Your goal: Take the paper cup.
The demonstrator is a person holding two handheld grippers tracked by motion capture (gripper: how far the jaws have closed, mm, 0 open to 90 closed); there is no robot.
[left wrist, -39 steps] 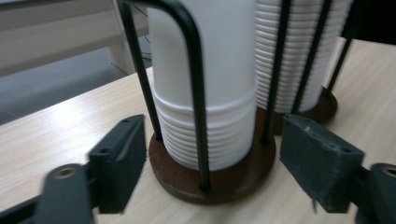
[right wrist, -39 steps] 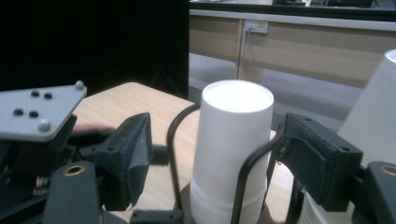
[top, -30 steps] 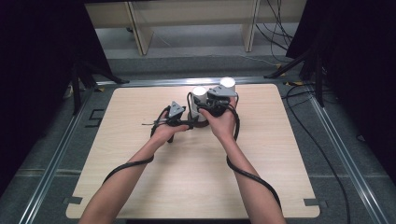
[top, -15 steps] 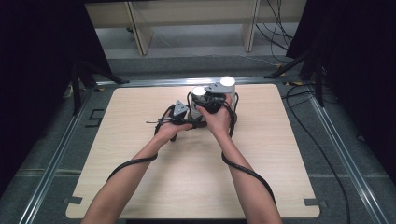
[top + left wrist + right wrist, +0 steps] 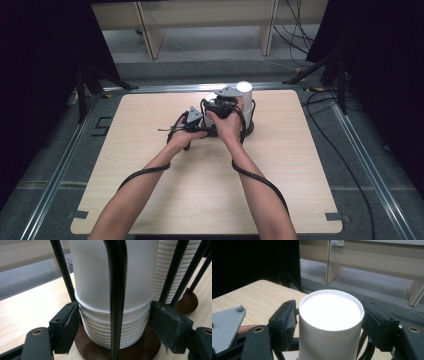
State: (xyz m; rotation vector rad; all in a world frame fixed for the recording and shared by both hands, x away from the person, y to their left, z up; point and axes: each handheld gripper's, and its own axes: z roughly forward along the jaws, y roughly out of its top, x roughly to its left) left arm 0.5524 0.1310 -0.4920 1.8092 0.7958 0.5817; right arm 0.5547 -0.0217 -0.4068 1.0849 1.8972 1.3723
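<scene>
On the pale wooden surface [image 5: 150, 165], toward its far edge, stands a dark wire rack on round brown wooden bases [image 5: 147, 345] that holds two upside-down stacks of white ribbed paper cups; the nearer cup stack [image 5: 112, 290] rises between thin black upright rods [image 5: 116, 290], and the second cup stack [image 5: 167, 272] stands just beside it behind more rods; in the high view both hands meet at this rack, the left claw [image 5: 192, 120] low at its near side and the right claw [image 5: 222, 100] higher, at the top of the nearer stack, with the top of the second stack [image 5: 244, 90] just beyond it; in the left gripper view the left claw [image 5: 112, 325] straddles the lower rims of the nearer stack, its left pad touching the rims and its right pad at the edge of them, and its jaws have just been closing with the stack between them; in the right gripper view the right claw [image 5: 330, 322] brackets the white flat bottom of the topmost cup [image 5: 331, 312], the pads close on either side, and its jaws have just been closing around that cup; whether the pads already press on it I cannot tell; black cables [image 5: 260, 180] trail back along both forearms.
</scene>
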